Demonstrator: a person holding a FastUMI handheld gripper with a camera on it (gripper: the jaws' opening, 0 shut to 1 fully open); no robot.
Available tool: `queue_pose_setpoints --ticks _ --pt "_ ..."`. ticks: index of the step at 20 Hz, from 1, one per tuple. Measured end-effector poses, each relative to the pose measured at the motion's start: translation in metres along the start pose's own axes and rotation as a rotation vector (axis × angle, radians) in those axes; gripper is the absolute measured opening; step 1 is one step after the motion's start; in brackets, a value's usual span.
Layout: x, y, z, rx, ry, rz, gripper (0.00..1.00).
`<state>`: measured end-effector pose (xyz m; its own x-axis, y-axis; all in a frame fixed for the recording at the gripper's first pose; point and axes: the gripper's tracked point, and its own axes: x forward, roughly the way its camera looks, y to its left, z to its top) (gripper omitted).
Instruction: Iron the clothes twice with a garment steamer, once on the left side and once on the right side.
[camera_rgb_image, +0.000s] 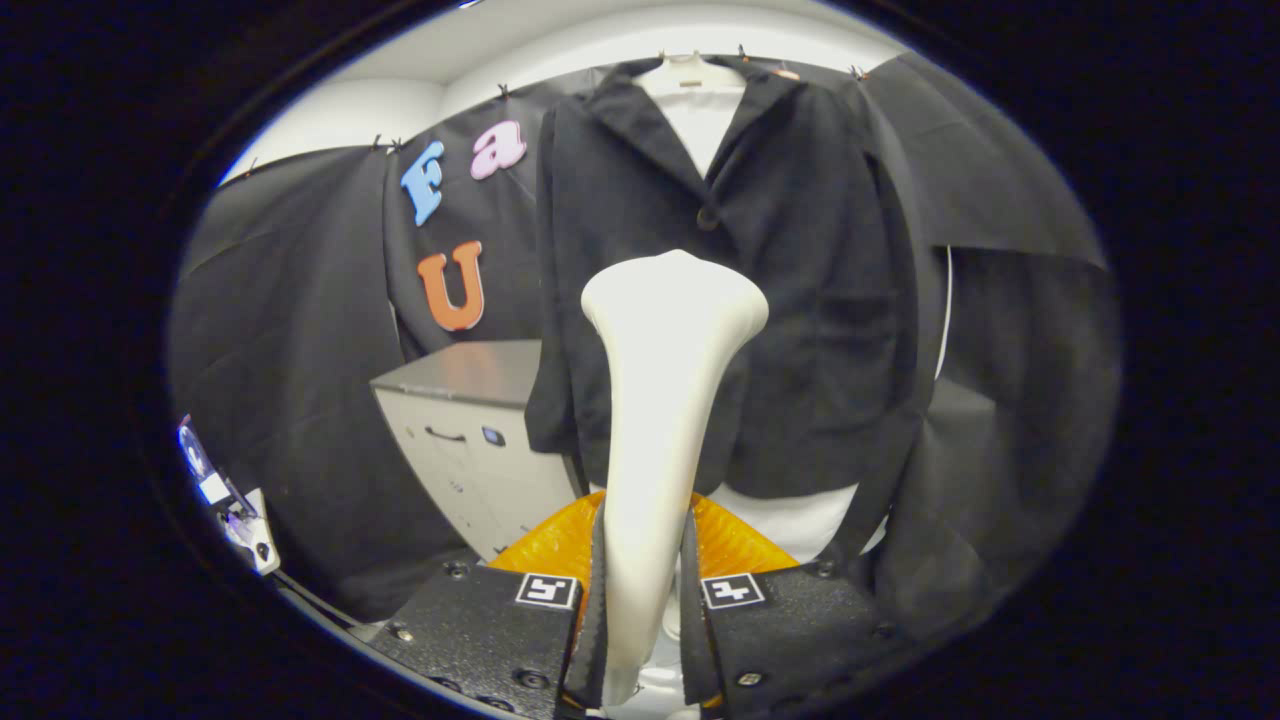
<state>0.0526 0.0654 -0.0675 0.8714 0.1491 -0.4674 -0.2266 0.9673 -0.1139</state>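
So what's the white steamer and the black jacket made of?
The garment steamer, clamped in the hand-held gripper, looks like smooth, slightly glossy cream plastic, given its soft sheen. The jacket looks like matte woven cloth, maybe wool: dull, faintly textured.

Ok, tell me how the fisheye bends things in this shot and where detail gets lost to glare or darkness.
Gripper view: the fisheye bows the grey cabinet and stretches the steamer, clamped between the fingers, into a tall flare; the lit steamer head is nearly blown out, with little surface detail; the black jacket on its hanger reads dark, its folds faint but its button visible; focus looks even, no motion blur.
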Motion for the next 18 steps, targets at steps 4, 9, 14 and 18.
queue_pose_setpoints --ticks 4,9,14,18 --pt "-0.024 -0.034 0.075 -0.023 -0.155 -0.054 0.32" --pt "-0.031 -0.073 0.146 -0.028 -0.293 -0.109 0.32" --pt "-0.022 -0.104 0.215 -0.045 -0.39 -0.155 0.32" --pt "-0.009 -0.113 0.247 -0.059 -0.44 -0.176 0.32"
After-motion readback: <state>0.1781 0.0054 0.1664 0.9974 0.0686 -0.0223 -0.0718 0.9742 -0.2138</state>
